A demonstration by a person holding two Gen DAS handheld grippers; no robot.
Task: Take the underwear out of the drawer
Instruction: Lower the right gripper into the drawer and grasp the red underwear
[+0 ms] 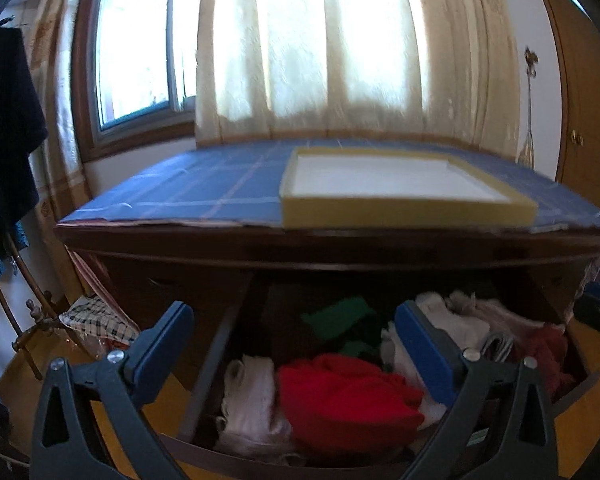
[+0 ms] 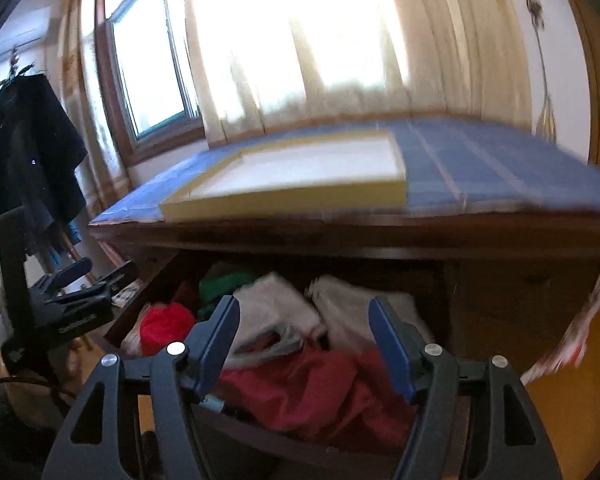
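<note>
Sunlit curtained window [image 1: 320, 40] behind dresser [image 1: 332, 240] | blue checked cloth [image 1: 204, 192] on top, yellow-rimmed tray [image 1: 404, 208] on cloth | drawer [image 1: 204, 368] open below, underwear [image 1: 340, 396] heaped inside: red, white, green | left gripper [image 1: 296, 340] spread wide, empty, above drawer | right gripper [image 2: 304, 340] apart, empty, above drawer | no legible writing

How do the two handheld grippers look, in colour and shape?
Both look alike. The left gripper and the right gripper each have two dark grey plastic arms with triangular cut-outs, round silver rivets, and flat blue pads on the inner faces. No hand or sleeve shows.
</note>
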